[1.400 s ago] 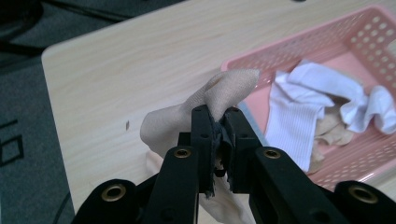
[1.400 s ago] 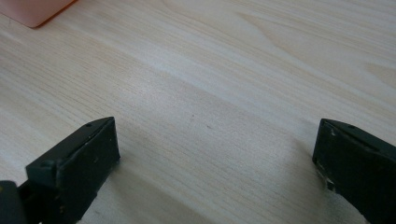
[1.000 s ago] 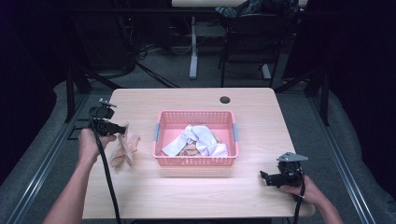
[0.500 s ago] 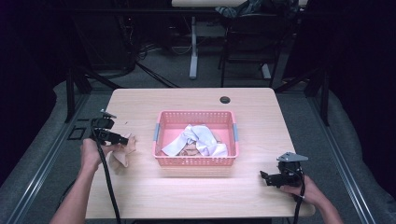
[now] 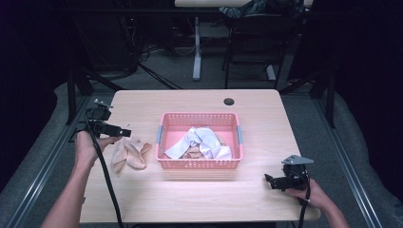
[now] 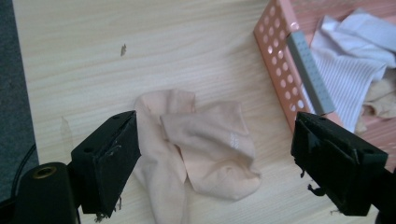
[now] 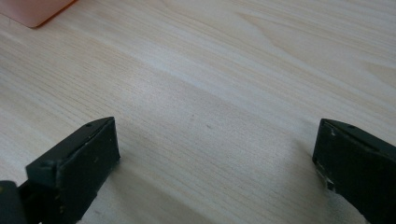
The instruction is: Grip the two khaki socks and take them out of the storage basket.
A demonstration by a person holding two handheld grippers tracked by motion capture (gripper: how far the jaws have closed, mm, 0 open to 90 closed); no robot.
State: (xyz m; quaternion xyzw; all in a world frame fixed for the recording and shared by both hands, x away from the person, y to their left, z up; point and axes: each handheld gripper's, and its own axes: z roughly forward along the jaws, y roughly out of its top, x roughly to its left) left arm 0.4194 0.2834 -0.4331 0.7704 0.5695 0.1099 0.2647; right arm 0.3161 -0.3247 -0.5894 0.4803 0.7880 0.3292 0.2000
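A pair of peach socks (image 5: 128, 154) (image 6: 201, 149) lies crumpled on the wooden table (image 5: 190, 199), just left of a pink plastic basket (image 5: 199, 115) (image 6: 275, 42). My left gripper (image 5: 124, 132) (image 6: 212, 140) hovers a little above the socks. Its jaws have just been opening and stand wide, the socks below the gap and touched by neither pad. The basket holds a white cloth (image 5: 199, 140) (image 6: 355, 51) and another peach piece (image 5: 192, 153). My right gripper (image 5: 270, 180) (image 7: 215, 140) rests open over bare wood near the table's front right, nothing between its jaws.
A black round grommet (image 5: 229, 101) sits in the tabletop behind the basket. The left gripper's cable (image 5: 102, 171) trails back along the forearm. Dark floor, a white table leg (image 5: 196, 47) and chairs lie beyond the far edge.
The left gripper lowered the hanging socks onto the table, opened and let them go, then rose slightly. The socks now lie spread on the wood. The right hand has not moved.
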